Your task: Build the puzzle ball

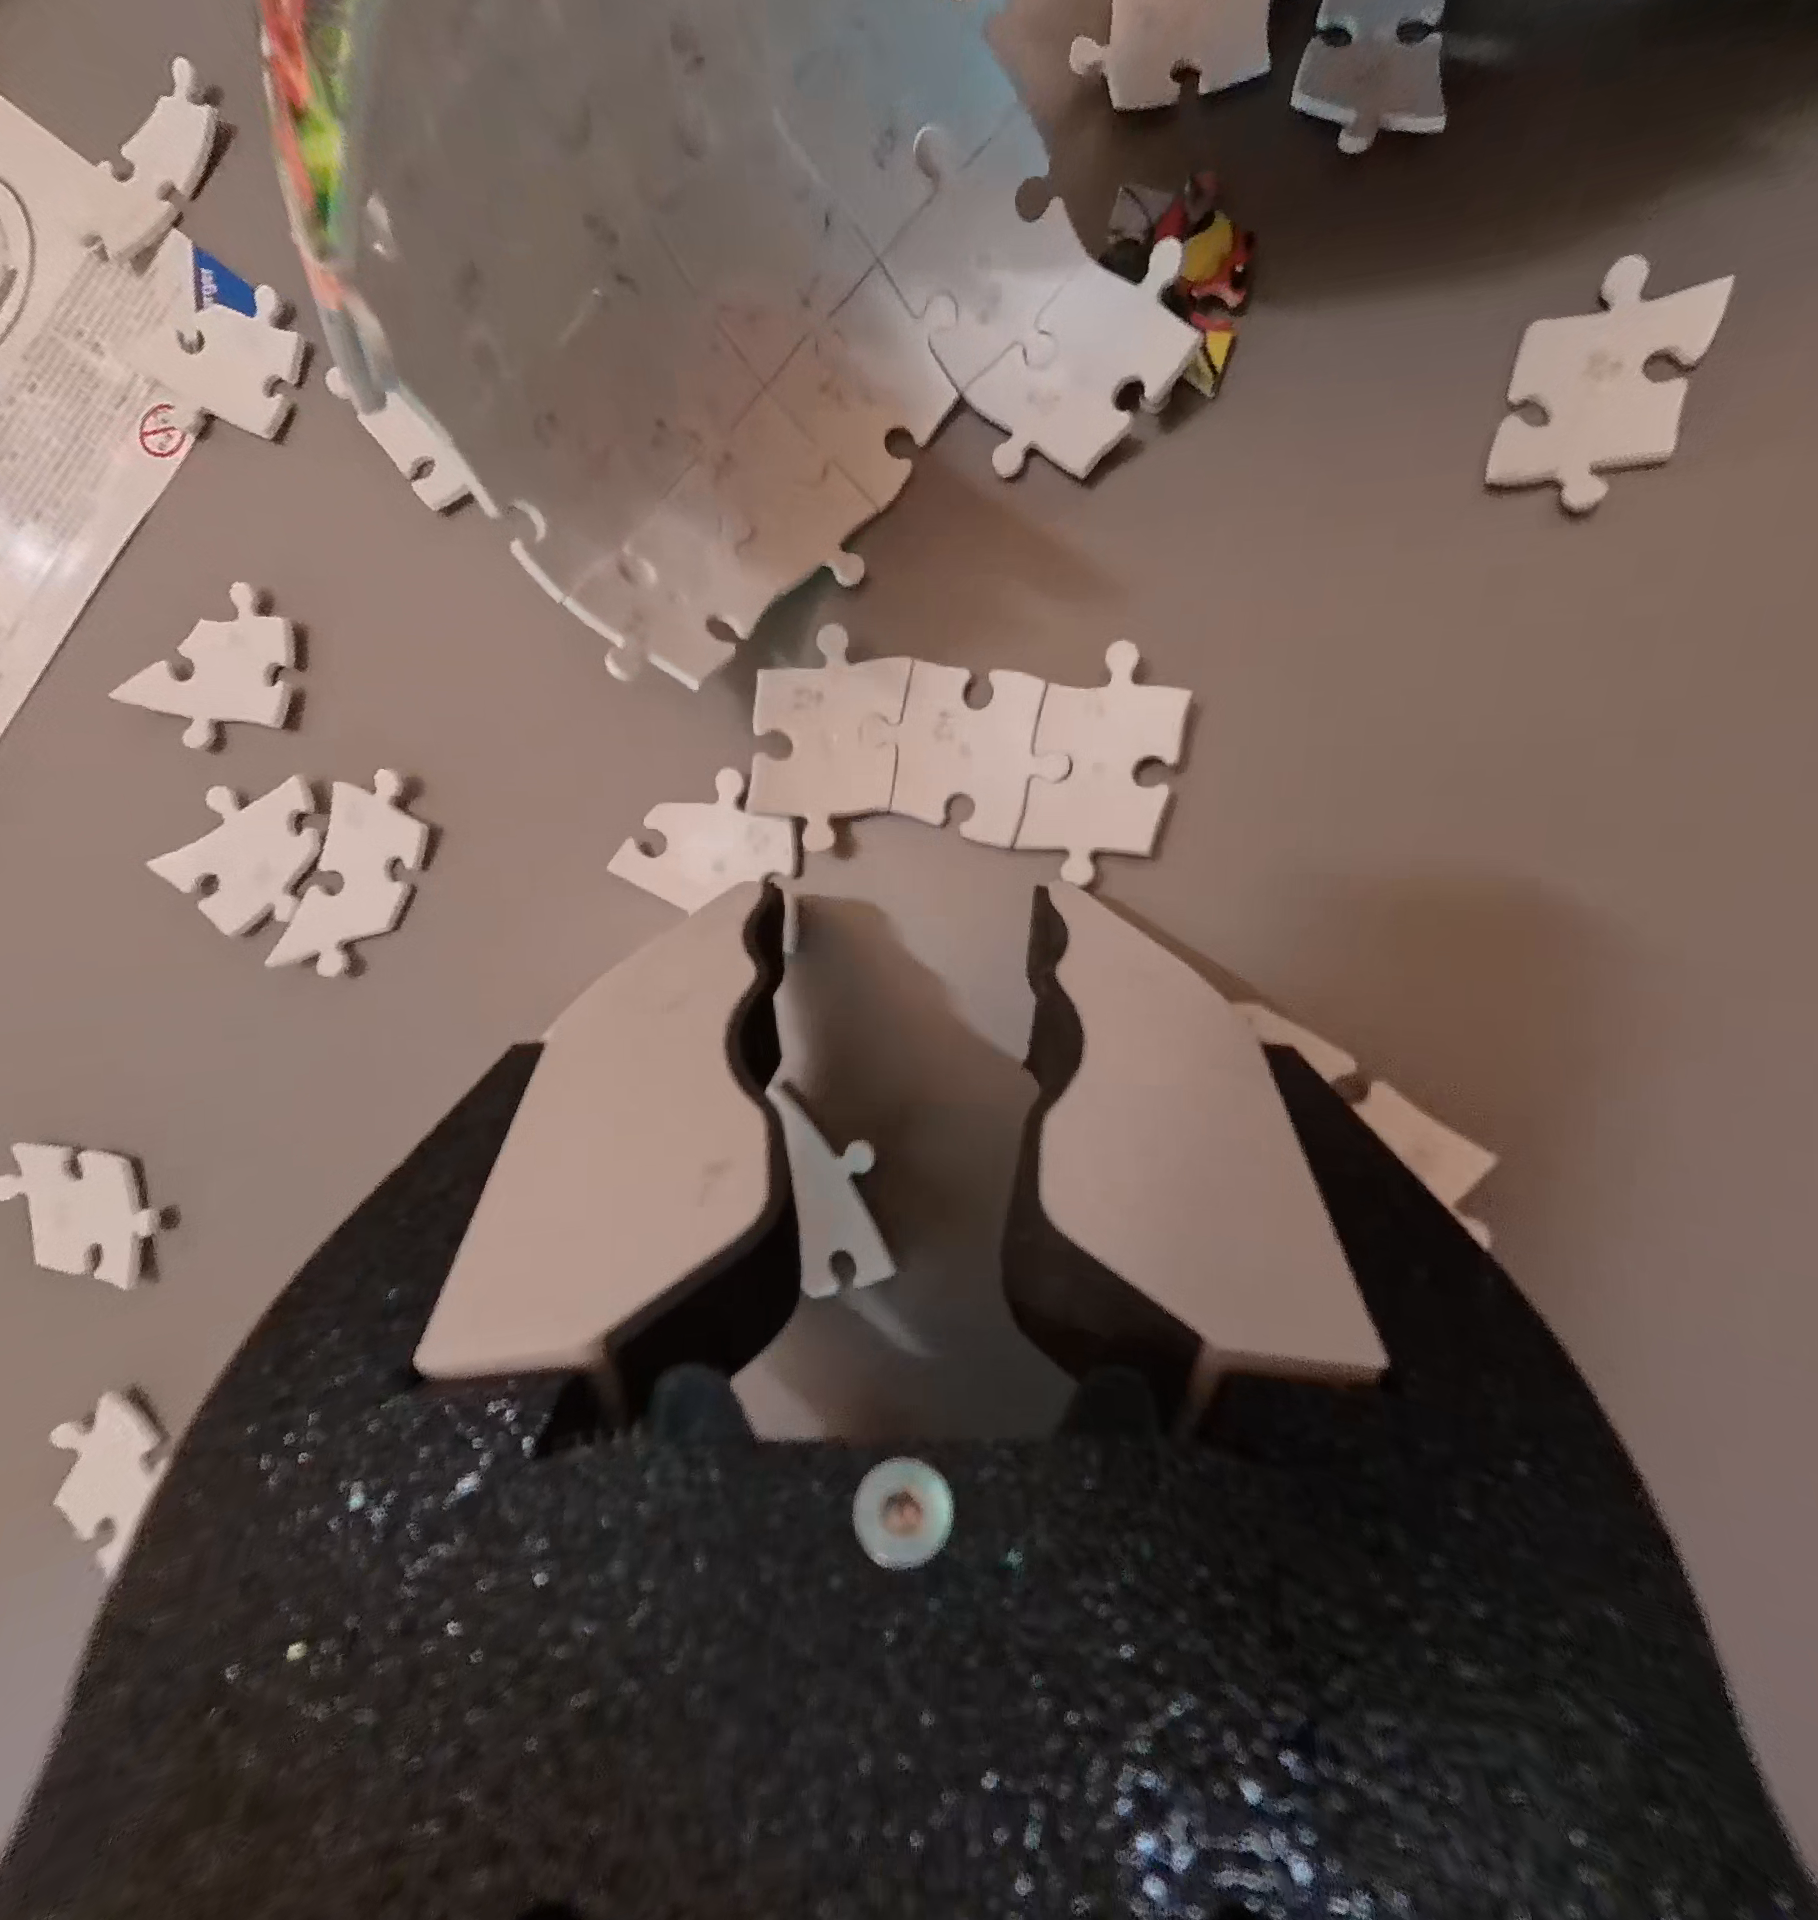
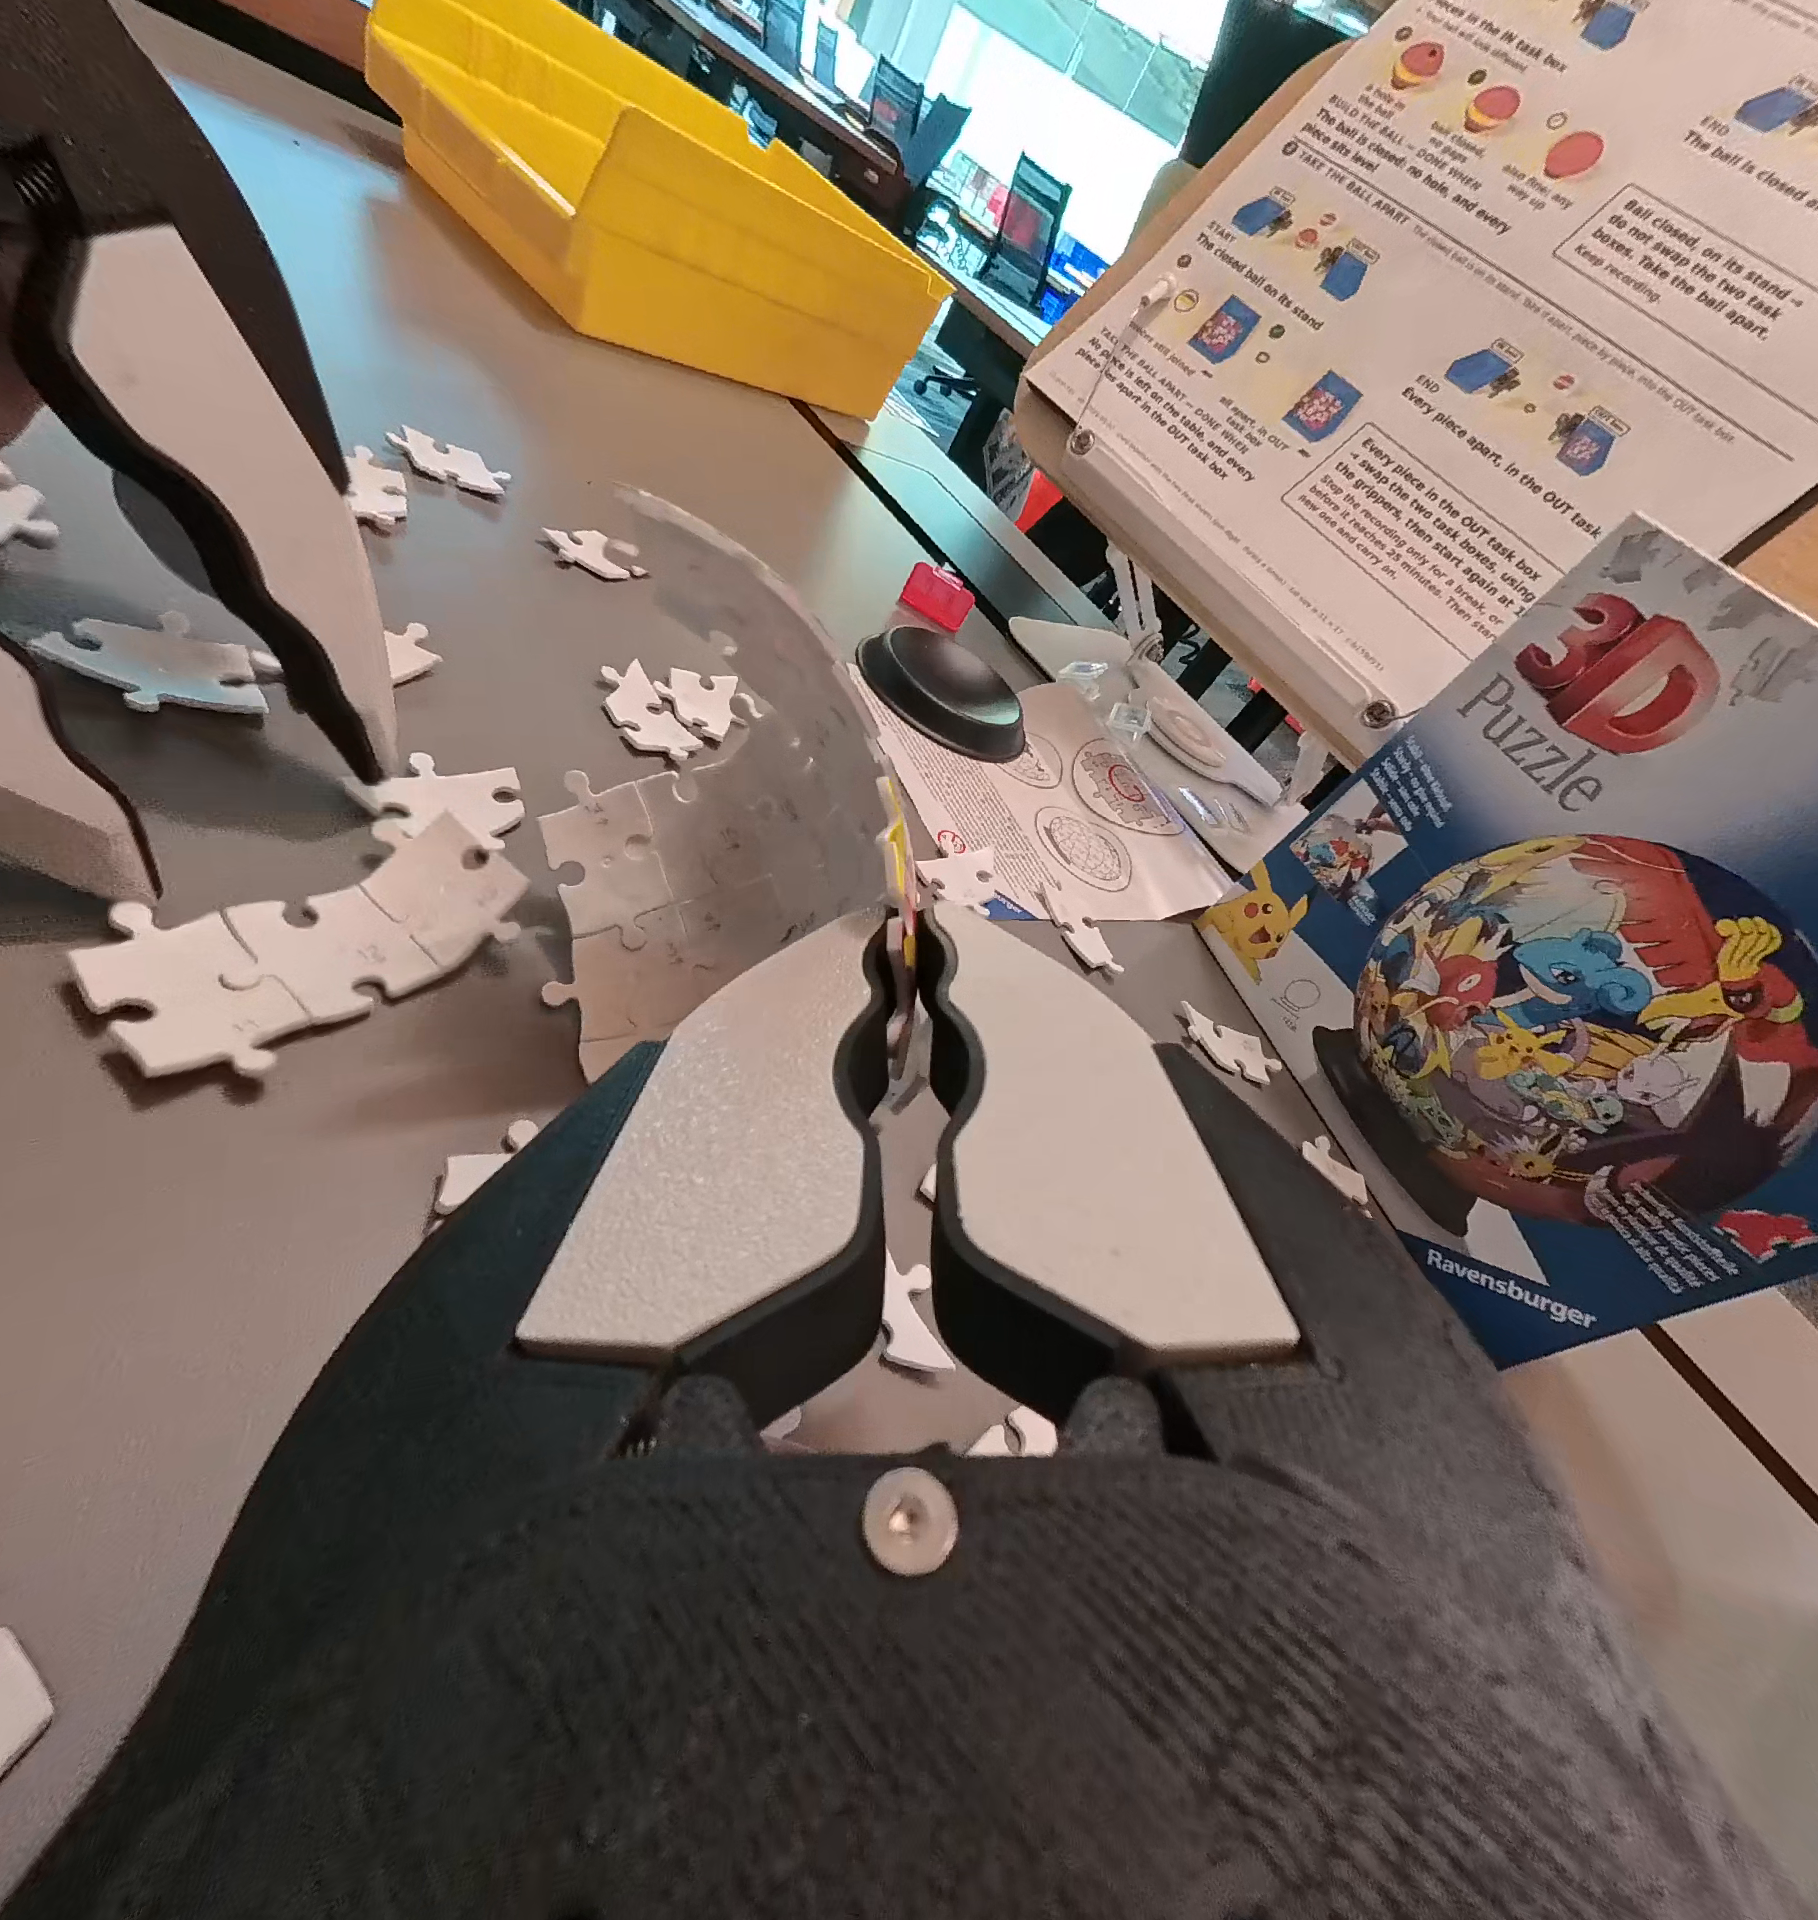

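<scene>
While right claw grips shell, left claw gapes.

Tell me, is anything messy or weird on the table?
Nothing looks broken. Loose puzzle pieces lie scattered blank side up around the half-built ball shell, which fits an unfinished puzzle. One oddity: the puzzle box sits tilted at the table's edge. The right gripper pinches the shell's rim.

Left view downward, right sidelong, shared strip
</scene>
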The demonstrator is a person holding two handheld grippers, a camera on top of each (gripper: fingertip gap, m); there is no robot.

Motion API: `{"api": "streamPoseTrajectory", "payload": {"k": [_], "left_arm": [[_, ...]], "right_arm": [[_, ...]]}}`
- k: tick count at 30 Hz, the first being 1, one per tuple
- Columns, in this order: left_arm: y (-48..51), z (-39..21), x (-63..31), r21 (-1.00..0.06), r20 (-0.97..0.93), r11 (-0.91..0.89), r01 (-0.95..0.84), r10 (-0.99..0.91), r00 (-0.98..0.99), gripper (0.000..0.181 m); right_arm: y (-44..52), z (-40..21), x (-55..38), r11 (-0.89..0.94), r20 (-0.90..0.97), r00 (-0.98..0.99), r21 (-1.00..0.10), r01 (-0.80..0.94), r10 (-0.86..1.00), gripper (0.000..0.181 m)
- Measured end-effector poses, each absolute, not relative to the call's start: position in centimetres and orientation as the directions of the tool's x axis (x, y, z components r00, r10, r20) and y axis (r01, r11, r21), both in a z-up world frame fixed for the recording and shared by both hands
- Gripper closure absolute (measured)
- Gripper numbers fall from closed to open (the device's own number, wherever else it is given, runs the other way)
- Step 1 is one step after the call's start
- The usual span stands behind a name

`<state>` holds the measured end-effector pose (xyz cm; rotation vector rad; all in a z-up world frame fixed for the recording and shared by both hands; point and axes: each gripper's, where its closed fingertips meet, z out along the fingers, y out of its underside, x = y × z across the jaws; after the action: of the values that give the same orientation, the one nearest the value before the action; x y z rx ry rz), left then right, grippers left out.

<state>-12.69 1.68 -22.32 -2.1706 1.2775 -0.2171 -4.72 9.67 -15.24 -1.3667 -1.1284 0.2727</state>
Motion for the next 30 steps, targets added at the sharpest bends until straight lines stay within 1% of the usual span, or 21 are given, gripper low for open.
{"api": "streamPoseTrajectory", "payload": {"k": [3, 7, 11, 14, 17, 19, 21, 24, 27, 28, 30], "left_arm": [[1.8, -22.4, -12.1, -0.580, -0.122, -0.390, -0.715, -0.827, 0.549, 0.137], [1.8, -22.4, -11.8, -0.578, -0.126, -0.417, -0.701, -0.804, 0.582, 0.140], [2.0, -22.5, -11.6, -0.592, -0.112, -0.500, -0.632, -0.726, 0.679, 0.138], [1.8, -22.4, -11.3, -0.611, -0.113, -0.557, -0.563, -0.642, 0.758, 0.142], [1.8, -22.4, -10.6, -0.642, -0.127, -0.558, -0.525, -0.598, 0.791, 0.150], [1.9, -22.4, -10.7, -0.641, -0.144, -0.557, -0.528, -0.588, 0.796, 0.149], [2.0, -22.4, -11.0, -0.635, -0.152, -0.563, -0.529, -0.580, 0.800, 0.143], [1.9, -22.3, -11.2, -0.622, -0.131, -0.575, -0.532, -0.594, 0.794, 0.133], [2.3, -21.5, -11.5, -0.636, -0.117, -0.562, -0.528, -0.607, 0.786, 0.132], [2.6, -21.0, -11.6, -0.646, -0.116, -0.555, -0.524, -0.607, 0.786, 0.132], [3.2, -20.1, -12.0, -0.662, -0.109, -0.545, -0.515, -0.610, 0.785, 0.132]], "right_arm": [[9.6, -15.2, -4.8, 0.285, 0.501, 0.480, -0.844, 0.454, 0.720, 0.179], [9.2, -15.0, -5.0, 0.333, 0.567, 0.464, -0.803, 0.494, 0.680, 0.178], [9.1, -15.0, -5.0, 0.370, 0.633, 0.444, -0.753, 0.544, 0.634, 0.179], [8.9, -15.3, -5.1, 0.372, 0.651, 0.432, -0.734, 0.568, 0.624, 0.179], [8.8, -15.3, -5.2, 0.375, 0.664, 0.439, -0.724, 0.579, 0.605, 0.179], [8.8, -15.3, -5.3, 0.372, 0.667, 0.442, -0.722, 0.583, 0.600, 0.179], [8.9, -15.3, -5.2, 0.370, 0.670, 0.441, -0.718, 0.590, 0.597, 0.179], [9.1, -15.1, -4.7, 0.356, 0.654, 0.463, -0.735, 0.578, 0.598, 0.178], [9.6, -14.4, -3.9, 0.312, 0.593, 0.515, -0.787, 0.532, 0.619, 0.179], [9.8, -14.3, -3.3, 0.280, 0.560, 0.532, -0.809, 0.517, 0.635, 0.179], [11.1, -14.7, -0.7, 0.117, 0.473, 0.616, -0.842, 0.527, 0.629, 0.179]]}}
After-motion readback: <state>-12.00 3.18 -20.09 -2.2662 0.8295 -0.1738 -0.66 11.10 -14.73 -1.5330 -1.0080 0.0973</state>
